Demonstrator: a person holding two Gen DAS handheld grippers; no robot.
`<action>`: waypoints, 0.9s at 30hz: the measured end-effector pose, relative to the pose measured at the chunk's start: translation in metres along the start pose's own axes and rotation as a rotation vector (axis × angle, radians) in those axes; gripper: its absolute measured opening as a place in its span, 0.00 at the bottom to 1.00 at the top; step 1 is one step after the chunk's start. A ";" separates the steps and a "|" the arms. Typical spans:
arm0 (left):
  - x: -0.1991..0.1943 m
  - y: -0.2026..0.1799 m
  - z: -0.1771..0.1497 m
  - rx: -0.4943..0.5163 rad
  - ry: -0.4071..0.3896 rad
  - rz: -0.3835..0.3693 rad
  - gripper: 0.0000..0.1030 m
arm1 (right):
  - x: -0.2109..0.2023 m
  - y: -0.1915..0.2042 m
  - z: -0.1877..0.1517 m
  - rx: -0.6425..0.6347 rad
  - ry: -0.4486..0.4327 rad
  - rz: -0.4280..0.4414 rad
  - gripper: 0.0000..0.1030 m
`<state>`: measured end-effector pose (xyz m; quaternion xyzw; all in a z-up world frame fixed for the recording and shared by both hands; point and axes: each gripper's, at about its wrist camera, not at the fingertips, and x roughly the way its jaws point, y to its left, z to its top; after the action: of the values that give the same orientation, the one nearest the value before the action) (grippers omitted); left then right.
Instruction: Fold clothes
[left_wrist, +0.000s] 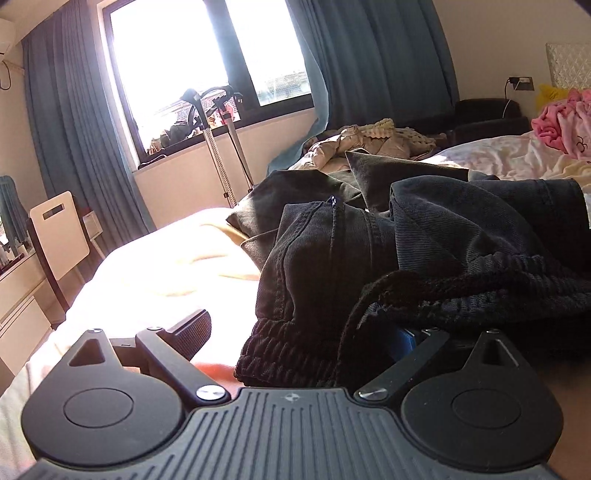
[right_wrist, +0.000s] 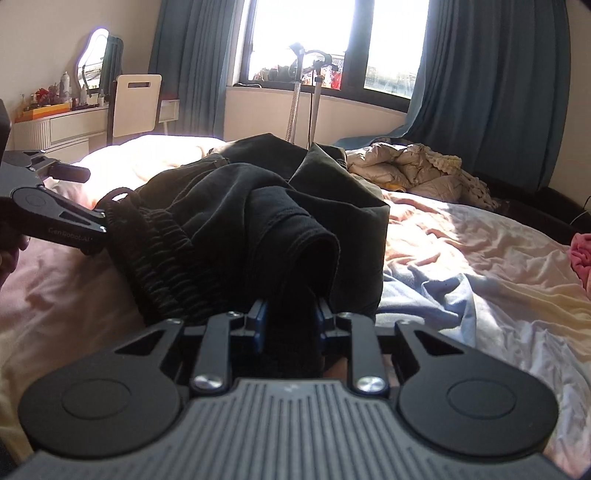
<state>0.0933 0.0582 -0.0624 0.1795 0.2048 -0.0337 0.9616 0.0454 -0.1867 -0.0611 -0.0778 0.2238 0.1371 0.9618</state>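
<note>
I have the black trousers (right_wrist: 258, 206) heaped in the middle of both frames, lying on the bed (right_wrist: 480, 266), and my right gripper (right_wrist: 290, 317) is clamped on a thick fold of their cloth, the blue pads pressing it from both sides at lower centre. My left gripper (left_wrist: 295, 332) stands wide apart in its own view: one finger lies bare on the sheet at lower left, the other is buried under the ribbed waistband (left_wrist: 480, 288) at lower right, so I judge it grips nothing yet. The risk I see is that the right hold takes several layers at once; if I lift, the whole bundle may come up bunched instead of spreading flat. The drawstring (left_wrist: 354, 317) loops loose just beside my left fingers and could snag one of them as they close, dragging the waistband askew. Sun glare on the sheet at left of frame also hides the cloth's edge. By my count: one pair of trousers in hand, two grippers, one beige jacket (right_wrist: 402, 166) crumpled farther up the bed at centre right, one pink garment (left_wrist: 561, 118) at the far right edge, one white chair (right_wrist: 136, 103) at upper left.
</note>
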 end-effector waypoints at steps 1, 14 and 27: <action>0.000 -0.002 0.000 0.007 0.000 -0.002 0.94 | -0.002 -0.001 0.001 0.014 -0.024 -0.009 0.04; -0.010 -0.054 0.006 0.268 -0.084 0.082 0.95 | -0.060 -0.051 0.027 0.237 -0.342 -0.081 0.02; -0.011 -0.038 0.012 0.167 -0.070 0.064 0.95 | -0.045 -0.106 0.014 0.503 -0.238 0.092 0.06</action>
<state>0.0825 0.0184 -0.0606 0.2645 0.1615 -0.0264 0.9504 0.0441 -0.2944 -0.0190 0.1902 0.1396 0.1291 0.9632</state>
